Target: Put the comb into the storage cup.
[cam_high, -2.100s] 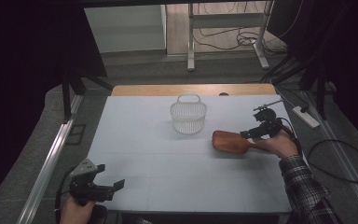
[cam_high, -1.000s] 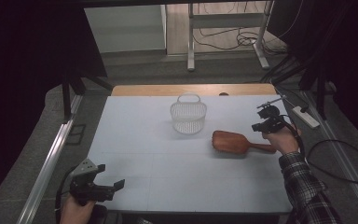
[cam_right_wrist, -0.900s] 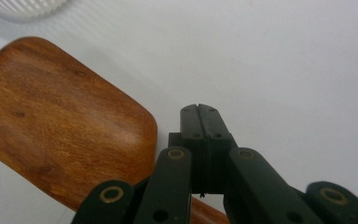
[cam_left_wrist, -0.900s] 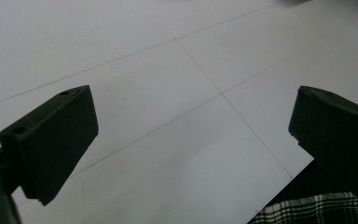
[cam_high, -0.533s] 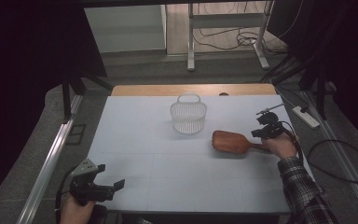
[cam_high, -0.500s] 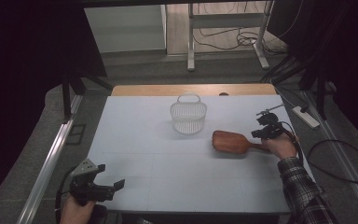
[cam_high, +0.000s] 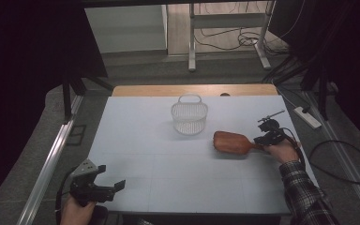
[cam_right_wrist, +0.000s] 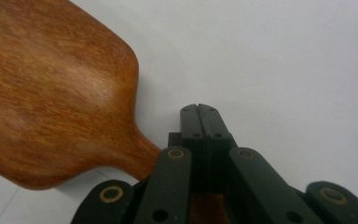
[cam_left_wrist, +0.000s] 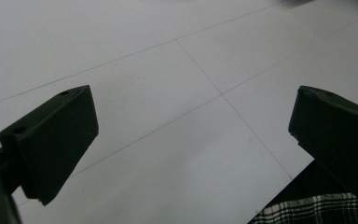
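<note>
Brown wooden paddle (cam_high: 233, 142), lying flat on white table, handle pointing right

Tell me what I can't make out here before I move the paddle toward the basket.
- Wooden paddle: its handle end is covered by the right gripper in the high view and passes under the closed jaws in the right gripper view, so the grip is unconfirmed.
- White basket: too small in the high view to tell its contents.
- Left gripper: open over bare table.

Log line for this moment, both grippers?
left gripper: open, idle | right gripper: jaws together above handle of flat brown wooden paddle | white mesh basket: empty
</note>
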Available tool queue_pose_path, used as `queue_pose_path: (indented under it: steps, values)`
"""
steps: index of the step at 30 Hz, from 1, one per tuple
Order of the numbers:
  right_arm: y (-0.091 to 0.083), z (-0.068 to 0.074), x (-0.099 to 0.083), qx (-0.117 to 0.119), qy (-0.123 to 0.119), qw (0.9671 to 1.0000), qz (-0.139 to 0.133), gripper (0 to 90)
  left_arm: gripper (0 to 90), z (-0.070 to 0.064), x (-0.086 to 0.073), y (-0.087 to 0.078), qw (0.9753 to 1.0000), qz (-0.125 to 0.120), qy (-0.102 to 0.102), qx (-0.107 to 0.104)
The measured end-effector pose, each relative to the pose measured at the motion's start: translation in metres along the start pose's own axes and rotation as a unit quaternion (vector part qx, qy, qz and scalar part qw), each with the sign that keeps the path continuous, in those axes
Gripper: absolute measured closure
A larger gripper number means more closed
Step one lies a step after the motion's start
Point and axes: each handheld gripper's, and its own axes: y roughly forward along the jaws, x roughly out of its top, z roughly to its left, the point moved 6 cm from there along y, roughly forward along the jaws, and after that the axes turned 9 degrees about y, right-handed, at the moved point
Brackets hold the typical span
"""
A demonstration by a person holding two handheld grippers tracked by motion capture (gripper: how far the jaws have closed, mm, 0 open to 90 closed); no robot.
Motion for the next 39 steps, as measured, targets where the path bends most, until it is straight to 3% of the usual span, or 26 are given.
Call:
queue_pose_path:
  steps: [23,33,39]
  values:
    - [-0.021,0.013,-0.040,0.023,-0.005,0.9997,-0.003,89.6,1.3,0.000,0.001,0.001,1.0000,0.001,0.002,-0.001]
    - [-0.029,0.034,-0.054,0.047,-0.014,0.9988,0.000,89.6,1.3,0.000,0.001,0.001,1.0000,0.001,0.001,-0.002]
    - [-0.030,0.043,-0.060,0.046,-0.023,0.9987,0.005,89.6,1.3,0.000,0.001,0.002,1.0000,0.001,0.002,-0.002]
